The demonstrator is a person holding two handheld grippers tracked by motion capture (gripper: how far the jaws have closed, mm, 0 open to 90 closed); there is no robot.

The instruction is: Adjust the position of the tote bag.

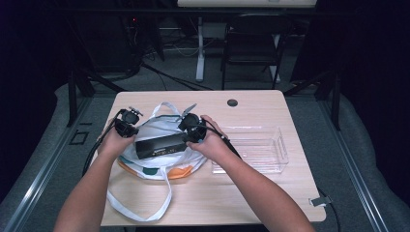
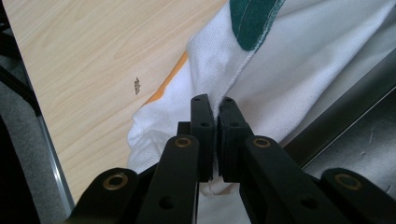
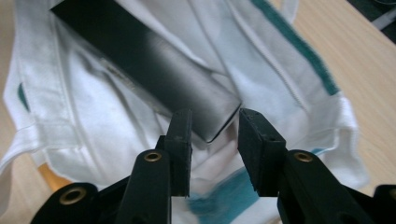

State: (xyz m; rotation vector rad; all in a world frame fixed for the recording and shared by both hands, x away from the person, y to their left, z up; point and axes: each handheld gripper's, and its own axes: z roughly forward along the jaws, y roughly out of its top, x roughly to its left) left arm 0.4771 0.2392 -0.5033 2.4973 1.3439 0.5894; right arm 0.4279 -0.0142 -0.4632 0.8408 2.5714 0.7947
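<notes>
Pinching bag rim (image 2: 219, 100) with left gripper (image 2: 215, 105) at 9 o'clock; right gripper (image 3: 214, 122) part-open around box (image 3: 154, 70) end, ungripped; risking box snagging fabric, slipping onto tabletop (image 1: 251, 193).

Seen from above: a light wooden table (image 1: 251, 193) bearing a white tote bag (image 1: 159, 130) with teal and orange patches, its long strap (image 1: 162, 205) looping toward the near edge. Lying across the bag, a black box (image 1: 159, 146). At the box's left end, left gripper (image 1: 126, 126) at the bag's cloth; at its right end, right gripper (image 1: 189, 129). Right of the bag, a clear plastic tray (image 1: 280, 154). Beyond the far edge, a dark chair (image 1: 251, 46).
</notes>
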